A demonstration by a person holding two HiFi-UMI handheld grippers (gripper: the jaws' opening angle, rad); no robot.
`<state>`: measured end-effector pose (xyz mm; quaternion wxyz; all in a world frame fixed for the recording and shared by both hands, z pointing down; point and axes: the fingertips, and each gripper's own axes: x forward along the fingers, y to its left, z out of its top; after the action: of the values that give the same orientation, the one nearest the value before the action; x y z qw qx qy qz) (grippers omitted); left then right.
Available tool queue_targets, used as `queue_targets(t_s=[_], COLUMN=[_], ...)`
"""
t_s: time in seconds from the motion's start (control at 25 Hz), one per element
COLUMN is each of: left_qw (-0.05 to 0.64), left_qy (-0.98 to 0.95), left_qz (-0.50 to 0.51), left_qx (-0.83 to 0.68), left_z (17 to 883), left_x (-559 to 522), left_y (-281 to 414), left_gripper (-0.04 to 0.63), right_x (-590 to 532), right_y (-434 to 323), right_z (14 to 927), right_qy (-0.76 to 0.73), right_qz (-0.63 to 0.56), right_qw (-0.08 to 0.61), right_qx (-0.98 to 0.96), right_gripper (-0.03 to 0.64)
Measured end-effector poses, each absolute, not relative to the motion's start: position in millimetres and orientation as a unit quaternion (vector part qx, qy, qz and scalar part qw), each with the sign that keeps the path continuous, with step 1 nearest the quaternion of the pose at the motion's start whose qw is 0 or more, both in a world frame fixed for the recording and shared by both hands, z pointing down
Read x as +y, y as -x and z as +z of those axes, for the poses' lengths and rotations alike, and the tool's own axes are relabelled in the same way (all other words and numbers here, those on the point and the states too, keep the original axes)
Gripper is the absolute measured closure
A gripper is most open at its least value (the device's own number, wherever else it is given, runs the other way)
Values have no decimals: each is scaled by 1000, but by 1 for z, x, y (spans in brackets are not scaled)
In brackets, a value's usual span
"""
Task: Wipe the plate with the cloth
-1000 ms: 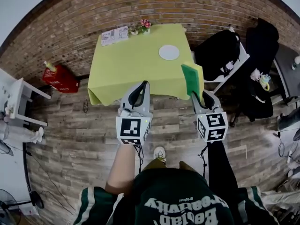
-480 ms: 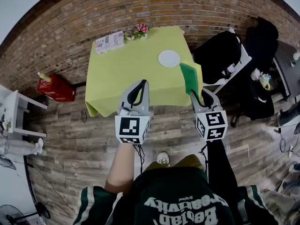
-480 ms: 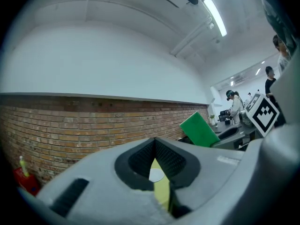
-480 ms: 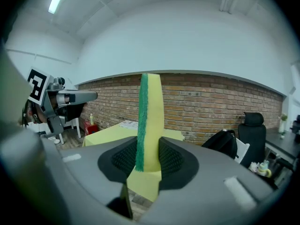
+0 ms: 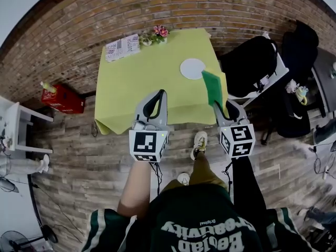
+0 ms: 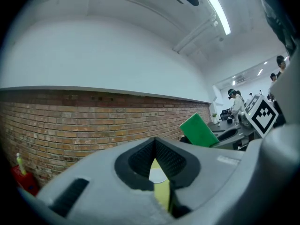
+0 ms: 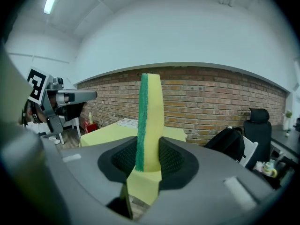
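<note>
- desk [image 5: 136, 77]: yellow-green cover
- plate [image 5: 192, 68]: white
- cloth [image 5: 212, 88]: green face, yellow body
- wall [image 5: 157, 9]: red-brown brick
- floor [image 5: 79, 167]: grey-brown wood planks
- left gripper [image 5: 163, 93] and right gripper [image 5: 218, 105]: grey, cubes with black-and-white square markers
- flowers [image 5: 160, 31]: pink

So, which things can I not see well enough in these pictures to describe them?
- Plate: too small in the head view to tell clean from dirty. In the left gripper view only a sliver shows past the left gripper.
- Papers: head view, print too small to read.
- Table legs: head view, hidden under the yellow-green tablecloth.
- Sponge in the right gripper: yellow face turned away in the head view, edge-on in the right gripper view.
</note>
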<state>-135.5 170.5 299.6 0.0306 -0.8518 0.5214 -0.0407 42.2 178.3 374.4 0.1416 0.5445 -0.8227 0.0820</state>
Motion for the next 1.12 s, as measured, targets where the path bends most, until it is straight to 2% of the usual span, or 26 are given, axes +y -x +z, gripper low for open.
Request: queue_targets(t_s=[0.56, 1.12], left_qw=[32, 9], left_qy=[836, 825], left_qz=[-77, -93], left_qx=[542, 558], left_z=[328, 352], left_x=[23, -96], left_y=[133, 113], left_gripper=[588, 588], right_x=[12, -112], right_y=[-37, -43], right_z=[406, 441], right_qy=[-508, -461], right_qz=[122, 155], right_qw=[151, 206], right_qx=[-839, -849], right_gripper=[492, 483])
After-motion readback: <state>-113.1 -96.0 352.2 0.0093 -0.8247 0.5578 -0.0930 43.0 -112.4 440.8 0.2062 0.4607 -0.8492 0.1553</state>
